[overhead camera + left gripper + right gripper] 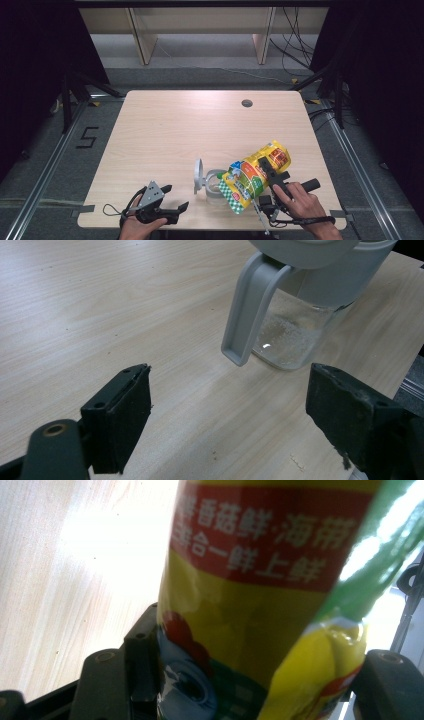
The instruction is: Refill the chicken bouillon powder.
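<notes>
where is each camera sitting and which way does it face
High view: above the person's table edge, facing forward and down on the table; both hands, left gripper and right gripper show.
Left gripper view: on the left gripper, facing the jar; its open fingers show.
Right gripper view: on the right gripper, facing the yellow bag it clamps.
Shared: jar and bag also show from above.

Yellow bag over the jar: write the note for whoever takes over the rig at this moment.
Right gripper: shut on the yellow bag, tilted with its lower end over the clear jar.
Left gripper: open, nothing between its jaws, on the table left of the jar.
Jar: upright near the front edge, grey lid flipped open, a little white powder inside.
Done: lid open, bag brought to the jar.
Left: probably finish pouring, set the bag down, close the lid.
</notes>
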A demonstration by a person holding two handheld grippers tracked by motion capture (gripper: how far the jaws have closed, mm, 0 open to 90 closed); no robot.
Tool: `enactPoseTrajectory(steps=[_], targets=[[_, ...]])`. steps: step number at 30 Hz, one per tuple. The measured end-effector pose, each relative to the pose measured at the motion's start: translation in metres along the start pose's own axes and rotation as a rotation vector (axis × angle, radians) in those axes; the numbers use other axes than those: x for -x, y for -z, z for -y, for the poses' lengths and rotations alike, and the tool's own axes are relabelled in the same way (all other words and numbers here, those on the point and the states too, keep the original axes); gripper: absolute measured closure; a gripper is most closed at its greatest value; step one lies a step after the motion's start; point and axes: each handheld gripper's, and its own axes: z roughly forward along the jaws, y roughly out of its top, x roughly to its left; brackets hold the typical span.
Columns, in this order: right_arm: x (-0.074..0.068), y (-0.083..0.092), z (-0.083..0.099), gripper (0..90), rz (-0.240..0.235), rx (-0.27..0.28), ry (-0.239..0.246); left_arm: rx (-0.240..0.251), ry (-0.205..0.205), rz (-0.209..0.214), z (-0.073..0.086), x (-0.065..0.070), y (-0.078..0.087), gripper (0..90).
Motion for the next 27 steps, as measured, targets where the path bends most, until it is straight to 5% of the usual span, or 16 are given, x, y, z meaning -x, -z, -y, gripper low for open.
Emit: enactPoseTrajectory(steps=[9,10,14,19,27], targets=[[0.005,-0.001,0.000,36.6,0.024,-0.006,0.076,0.000,-0.001,-0.001,0.000,0.000,0.000,17.9],[0.002,0.000,0.000,36.7,0.019,-0.024,0.037,0.000,0.001,-0.003,0.000,0.000,0.000,17.9],[0.007,-0.001,-0.001,36.7,0.032,0.002,0.106,-0.002,-0.003,-0.007,0.000,0.000,0.001,17.9],[0.006,0.001,-0.001,36.7,0.022,-0.013,0.089,-0.003,-0.006,-0.007,0.000,-0.001,0.001,17.9],[0.012,0.001,0.000,36.7,0.033,0.002,0.132,0.000,-0.003,-0.005,0.000,0.000,0.001,17.9]])
